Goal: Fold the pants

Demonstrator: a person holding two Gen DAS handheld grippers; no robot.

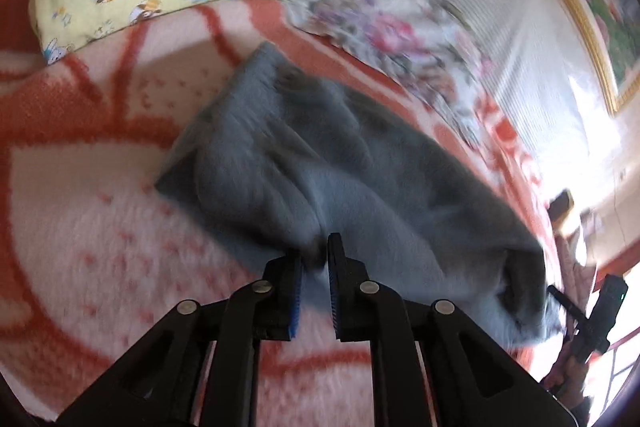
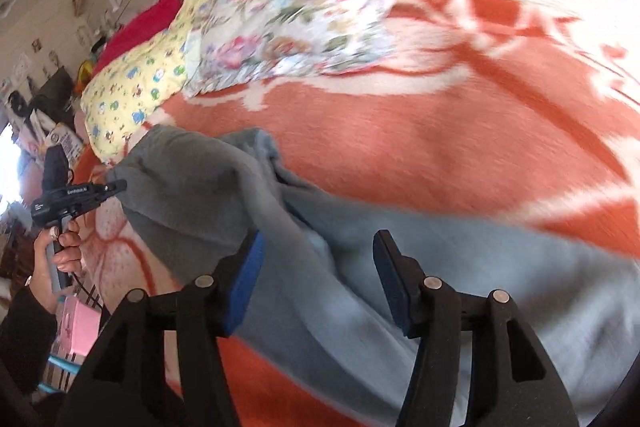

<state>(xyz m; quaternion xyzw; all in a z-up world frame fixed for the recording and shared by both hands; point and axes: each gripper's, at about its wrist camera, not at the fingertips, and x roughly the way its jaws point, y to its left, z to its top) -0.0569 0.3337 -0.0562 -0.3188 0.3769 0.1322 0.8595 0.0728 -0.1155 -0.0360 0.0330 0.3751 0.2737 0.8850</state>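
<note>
Grey fleece pants point(image 1: 320, 163) on fuzzy orange-white blanket point(image 1: 80, 227), stretching 12 o'clock from left gripper point(image 1: 316, 255), jaws narrow, pinching hem. Right gripper point(image 2: 320, 267) half-spread, gripping nothing, above pants.

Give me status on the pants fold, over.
Left tongs nearly shut, pinching pants edge. Right tongs open above the pants, nothing gripped. Pants half folded on blanket. Nothing in the way.
</note>
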